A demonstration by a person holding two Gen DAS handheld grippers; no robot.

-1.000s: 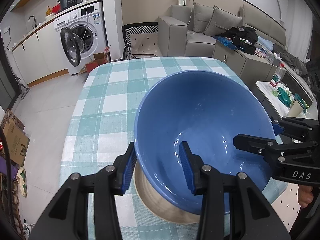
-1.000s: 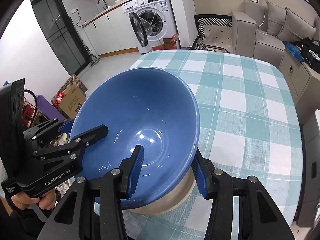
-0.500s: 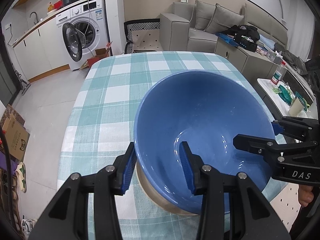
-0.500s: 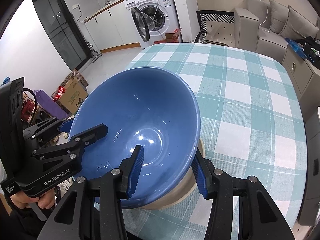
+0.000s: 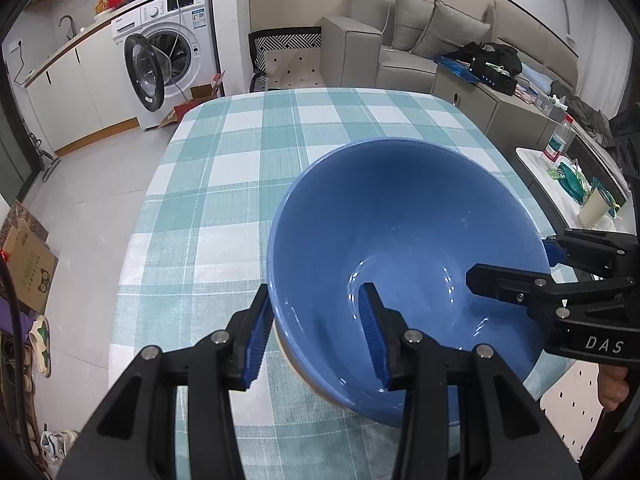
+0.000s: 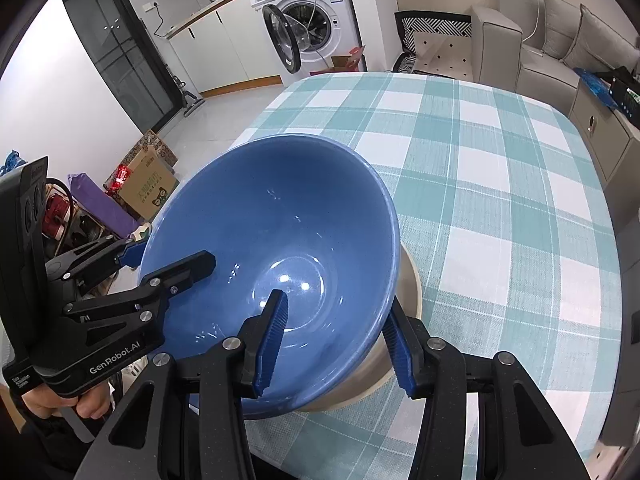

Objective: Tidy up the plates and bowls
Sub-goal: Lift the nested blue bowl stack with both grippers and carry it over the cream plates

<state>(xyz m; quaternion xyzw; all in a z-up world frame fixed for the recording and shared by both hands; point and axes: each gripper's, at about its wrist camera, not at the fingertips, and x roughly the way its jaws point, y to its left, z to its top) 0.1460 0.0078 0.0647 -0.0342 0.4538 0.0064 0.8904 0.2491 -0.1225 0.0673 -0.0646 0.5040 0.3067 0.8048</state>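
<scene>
A large blue bowl [image 5: 404, 248] with a beige outside fills the near part of the left wrist view and of the right wrist view [image 6: 276, 232]. My left gripper [image 5: 316, 332] is shut on the bowl's near left rim, one finger inside and one outside. My right gripper [image 6: 336, 340] is shut on the opposite rim in the same way. Each gripper shows in the other's view, gripping the far rim. The bowl is held over the near end of the table [image 5: 248, 168]. Its beige base [image 6: 400, 308] shows below the rim. Whether it touches the cloth is hidden.
The table has a teal and white checked cloth [image 6: 480, 152]. Beyond it stand a washing machine [image 5: 168, 60] with its door open, a patterned chair [image 5: 288, 56] and a grey sofa [image 5: 412, 44]. Cardboard boxes [image 6: 152, 184] sit on the floor at the left.
Both grippers with the bowl have drawn back towards the near end of the table. More cloth shows beyond the bowl. The grips are unchanged.
</scene>
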